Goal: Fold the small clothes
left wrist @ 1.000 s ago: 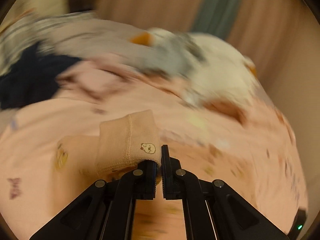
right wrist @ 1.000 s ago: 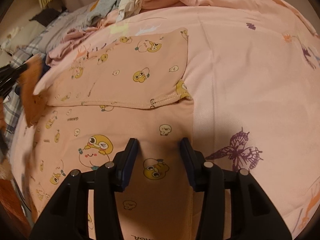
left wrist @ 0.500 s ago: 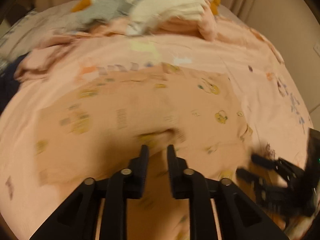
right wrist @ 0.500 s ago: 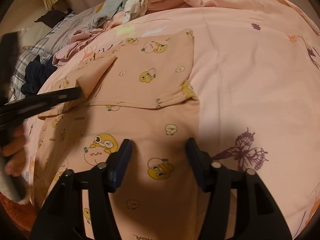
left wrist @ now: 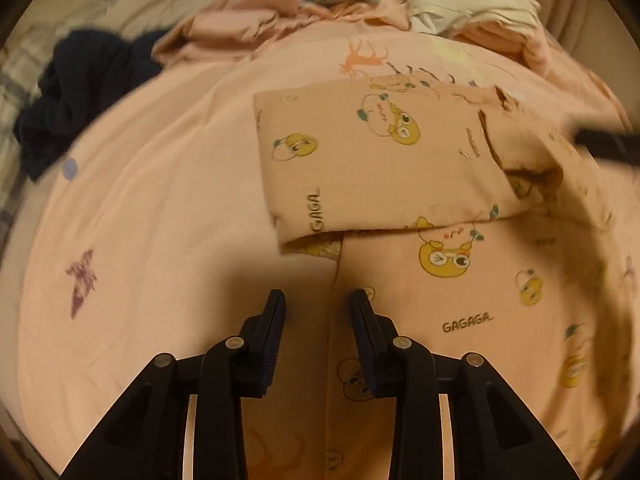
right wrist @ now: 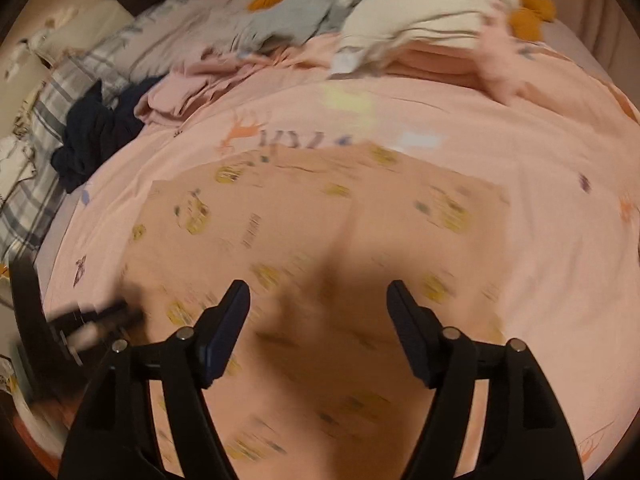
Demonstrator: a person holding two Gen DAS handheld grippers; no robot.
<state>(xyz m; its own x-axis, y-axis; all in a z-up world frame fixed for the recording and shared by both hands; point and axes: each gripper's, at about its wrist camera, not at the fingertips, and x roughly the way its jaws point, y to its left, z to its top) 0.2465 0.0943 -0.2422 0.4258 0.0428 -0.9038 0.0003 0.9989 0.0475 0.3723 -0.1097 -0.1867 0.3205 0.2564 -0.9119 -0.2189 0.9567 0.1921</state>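
Observation:
A small peach garment (left wrist: 400, 168) printed with yellow cartoon faces lies flat on the pink bedspread (left wrist: 160, 200), both sleeves folded in over its body. My left gripper (left wrist: 318, 300) hovers over the garment's left edge, its jaws opening, nothing between them. In the right wrist view the same garment (right wrist: 320, 232) is blurred under my right gripper (right wrist: 318, 292), whose jaws are opening wide and hold nothing. The left gripper (right wrist: 96, 316) shows as a dark blur at that view's lower left. A dark piece of the right gripper (left wrist: 604, 146) sits at the left wrist view's right edge.
A heap of cream, grey and pink clothes (right wrist: 400, 20) sits at the far side of the bed. A dark navy garment (left wrist: 76, 96) lies crumpled at the far left beside a plaid pillow (right wrist: 36, 184). A curtain hangs behind.
My left gripper let go of the sleeve cuff, which now lies folded on the garment, and dropped toward the garment's left edge. My right gripper widened and moved left across the garment.

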